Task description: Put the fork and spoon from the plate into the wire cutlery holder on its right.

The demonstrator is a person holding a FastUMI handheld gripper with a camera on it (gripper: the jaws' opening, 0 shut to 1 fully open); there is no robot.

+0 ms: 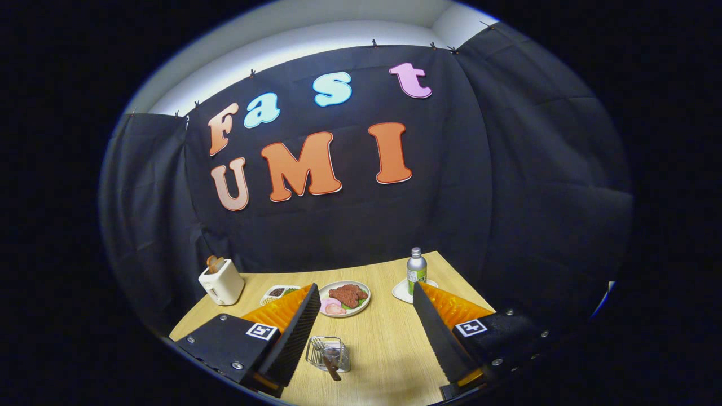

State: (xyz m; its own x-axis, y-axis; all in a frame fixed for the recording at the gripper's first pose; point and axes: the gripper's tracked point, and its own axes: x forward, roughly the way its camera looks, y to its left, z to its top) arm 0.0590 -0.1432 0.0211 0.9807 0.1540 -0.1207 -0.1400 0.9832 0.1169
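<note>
My gripper (365,287) hangs open above the wooden table (389,338), with nothing between its fingers. The wire cutlery holder (329,354) stands on the table below, between the fingers and close to the left one. A brown-handled piece of cutlery (333,369) leans out of it, and metal ends show inside the wires. I cannot tell fork from spoon there. Just beyond the fingertips lies a white plate (366,304) carrying brown meat pieces, pink slices and some green.
A white toaster (221,280) stands at the table's far left, with a small white dish (276,291) of food beside it, partly behind the left finger. A metal bottle (416,269) stands on a white coaster (401,292) at the far right. Black cloth walls close the back.
</note>
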